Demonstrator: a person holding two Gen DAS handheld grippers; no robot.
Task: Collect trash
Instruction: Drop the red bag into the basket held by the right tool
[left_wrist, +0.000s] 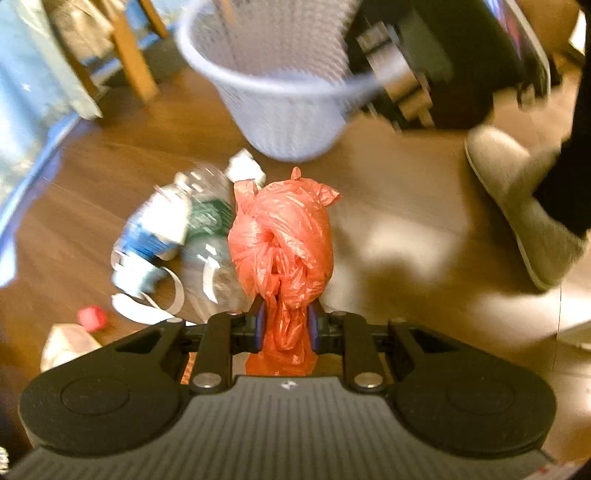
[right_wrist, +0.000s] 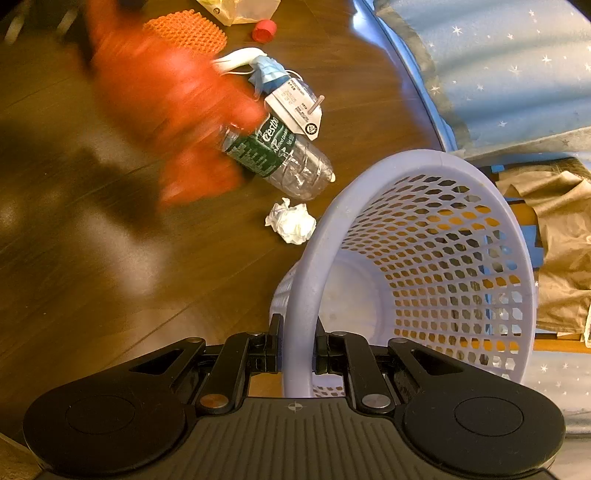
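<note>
My left gripper (left_wrist: 286, 325) is shut on a crumpled red plastic bag (left_wrist: 284, 236), held above the wooden floor. The bag shows as a red blur (right_wrist: 166, 107) in the right wrist view. My right gripper (right_wrist: 297, 349) is shut on the rim of a lilac mesh waste basket (right_wrist: 424, 258), which is tilted with its inside bare. In the left wrist view the basket (left_wrist: 280, 88) hangs beyond the bag. On the floor lie a clear plastic bottle with a green label (right_wrist: 277, 155), a crumpled white tissue (right_wrist: 291, 221), a blue face mask (right_wrist: 269, 74) and a red cap (right_wrist: 264, 29).
A person's grey slipper (left_wrist: 517, 206) and dark trouser leg stand at the right. A blue star-patterned cloth (right_wrist: 498, 66) and wooden furniture legs (left_wrist: 129, 55) border the floor. An orange mesh piece (right_wrist: 188, 31) and a crinkled wrapper (right_wrist: 240, 9) lie farther off.
</note>
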